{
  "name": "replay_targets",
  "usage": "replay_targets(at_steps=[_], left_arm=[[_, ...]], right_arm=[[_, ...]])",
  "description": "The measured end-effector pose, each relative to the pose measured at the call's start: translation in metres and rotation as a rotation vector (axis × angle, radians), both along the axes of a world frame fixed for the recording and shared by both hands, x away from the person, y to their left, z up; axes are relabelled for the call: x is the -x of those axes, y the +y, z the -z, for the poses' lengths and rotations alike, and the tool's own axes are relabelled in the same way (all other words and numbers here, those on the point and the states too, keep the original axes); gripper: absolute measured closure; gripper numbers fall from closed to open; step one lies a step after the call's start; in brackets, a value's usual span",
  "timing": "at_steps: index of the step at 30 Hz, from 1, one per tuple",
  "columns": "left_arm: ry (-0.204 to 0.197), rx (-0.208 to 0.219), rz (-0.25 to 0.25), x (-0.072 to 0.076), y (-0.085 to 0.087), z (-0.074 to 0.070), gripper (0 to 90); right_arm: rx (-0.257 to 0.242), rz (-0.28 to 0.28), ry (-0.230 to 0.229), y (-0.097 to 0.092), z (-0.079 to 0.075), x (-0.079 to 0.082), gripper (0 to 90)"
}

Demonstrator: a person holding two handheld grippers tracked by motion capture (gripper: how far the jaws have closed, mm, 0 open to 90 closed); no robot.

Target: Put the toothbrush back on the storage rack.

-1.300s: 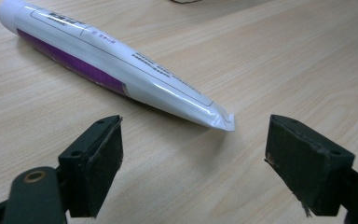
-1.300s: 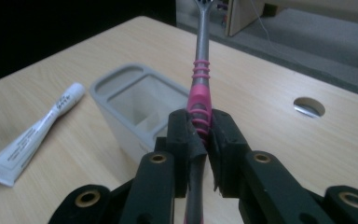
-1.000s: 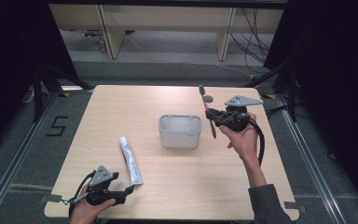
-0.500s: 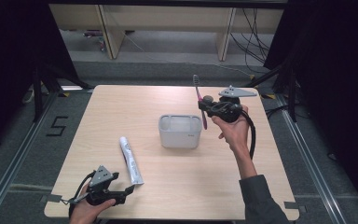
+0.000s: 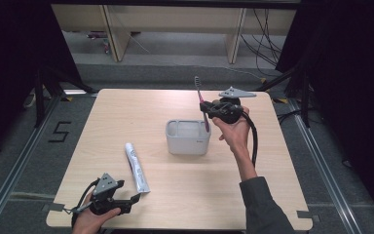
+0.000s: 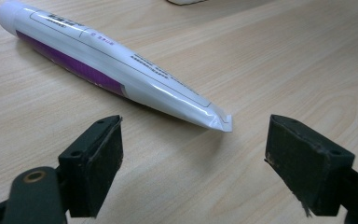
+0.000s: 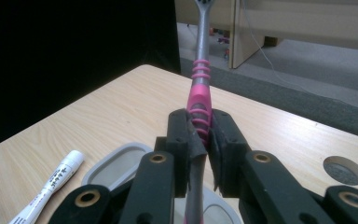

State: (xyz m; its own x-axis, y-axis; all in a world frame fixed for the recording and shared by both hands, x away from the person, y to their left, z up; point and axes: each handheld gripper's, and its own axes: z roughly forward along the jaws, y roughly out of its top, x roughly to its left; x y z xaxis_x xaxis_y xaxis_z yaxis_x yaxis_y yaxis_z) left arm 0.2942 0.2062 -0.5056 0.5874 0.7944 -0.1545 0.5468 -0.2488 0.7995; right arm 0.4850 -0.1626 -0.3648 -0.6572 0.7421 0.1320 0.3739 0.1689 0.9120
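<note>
- Pink-and-grey plastic toothbrush point(image 5: 202, 105) stands nearly upright, clamped by its handle in the right tool point(image 5: 207, 108), bristle end up, its lower end hanging over the near right corner of the pale grey rectangular plastic container point(image 5: 187, 144) in the middle of the light wooden desk point(image 5: 272, 161).
- Only a narrow band of the ribbed handle sits between the pads point(image 7: 184, 140), so the brush could pivot or slip through if it knocks the rim.
- Lowered off-centre, the handle may catch the container wall and push the light box across the desk.
- Left tool point(image 6: 193, 158) rests wide open and empty at the near edge, just short of the crimped end of the white-and-purple toothpaste tube point(image 6: 107, 63); a careless nudge could roll it.
</note>
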Motion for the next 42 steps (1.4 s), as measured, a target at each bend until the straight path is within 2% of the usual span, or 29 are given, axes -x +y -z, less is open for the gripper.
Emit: replay_targets(at_steps=[2,4,5,9,10,11,12,13,16,17,18,19,20,21,22,23,24,25,26,28,29,30,31,32,38,39,41,42], left_arm=[[0.000,0.000,0.001,0.000,0.000,0.000,18.5],[0.001,0.000,0.001,0.000,0.000,0.000,18.5],[0.000,0.000,0.000,0.000,0.000,0.000,18.5],[0.003,-0.002,0.003,0.000,0.000,0.000,18.5],[0.002,0.001,0.001,0.000,0.000,0.000,18.5],[0.002,0.002,0.000,0.000,0.000,0.000,18.5],[0.002,-0.001,0.004,0.000,0.000,0.000,18.5],[0.002,-0.002,0.005,0.000,0.000,0.000,18.5],[0.000,0.001,0.002,0.000,0.000,0.000,18.5],[0.003,0.001,0.002,0.000,0.000,0.000,18.5],[0.003,-0.003,0.006,0.000,0.000,0.000,18.5],[0.003,-0.004,0.006,0.000,0.000,0.000,18.5],[0.002,-0.001,0.003,0.000,0.000,0.000,18.5],[0.001,0.000,0.002,0.000,0.000,0.000,18.5],[0.002,-0.001,0.003,0.000,0.000,0.000,18.5],[0.003,-0.003,0.006,0.000,0.000,0.000,18.5],[0.003,-0.003,0.007,0.000,0.000,0.000,18.5],[0.003,-0.003,0.007,0.000,0.000,0.000,18.5],[0.003,0.000,0.002,0.000,0.000,0.000,18.5],[0.002,-0.003,0.006,0.000,0.000,0.000,18.5],[0.002,-0.003,0.007,0.000,0.000,0.000,18.5],[0.003,-0.003,0.006,0.000,0.000,0.000,18.5],[0.002,-0.001,0.004,0.000,0.000,0.000,18.5],[0.002,-0.002,0.005,0.000,0.000,0.000,18.5],[0.002,0.001,-0.002,0.001,-0.001,0.000,18.5],[0.001,-0.003,0.004,0.000,-0.001,0.001,18.5],[0.001,-0.011,0.009,0.000,0.000,0.000,18.5],[0.000,-0.005,0.005,0.000,-0.001,0.001,18.5]], right_arm=[[0.007,0.007,-0.013,0.002,0.003,-0.002,79.5],[-0.005,0.012,0.018,0.005,0.004,-0.003,79.6],[0.001,0.009,-0.001,0.004,0.006,-0.005,79.6],[0.000,0.011,-0.008,0.004,0.011,-0.009,79.5],[-0.013,0.019,0.021,0.005,0.012,-0.008,79.5],[0.002,0.021,0.007,0.004,0.013,-0.009,79.5],[-0.007,0.025,0.018,0.004,0.015,-0.010,79.5],[0.005,0.026,0.000,0.003,0.018,-0.011,79.5],[-0.004,0.034,0.019,0.003,0.024,-0.011,79.5],[-0.006,0.025,0.008,0.002,0.026,-0.013,79.5],[-0.010,0.032,0.029,0.002,0.027,-0.012,79.5],[0.000,0.024,0.018,0.001,0.029,-0.013,79.5],[-0.019,0.034,0.037,0.002,0.031,-0.012,79.5],[-0.006,0.020,0.022,0.001,0.033,-0.013,79.5],[-0.010,0.032,0.042,0.002,0.034,-0.012,79.5],[-0.003,0.024,0.022,0.002,0.036,-0.013,79.5],[-0.013,0.036,0.036,0.002,0.037,-0.012,79.5],[-0.002,0.020,0.027,0.001,0.039,-0.013,79.5],[-0.002,0.031,0.035,0.001,0.040,-0.013,79.4],[-0.008,0.028,0.025,0.001,0.043,-0.013,79.4],[0.009,0.034,0.016,0.000,0.044,-0.013,79.4],[-0.007,0.029,0.027,0.001,0.046,-0.013,79.4],[0.009,0.034,0.031,0.000,0.047,-0.013,79.4],[-0.003,0.032,0.028,0.001,0.049,-0.013,79.4],[-0.024,0.047,0.074,0.001,0.056,-0.010,79.3],[0.003,0.029,0.038,-0.001,0.058,-0.012,79.3],[-0.006,0.039,0.046,-0.001,0.059,-0.011,79.3],[0.014,0.041,0.018,-0.003,0.060,-0.012,79.3]])
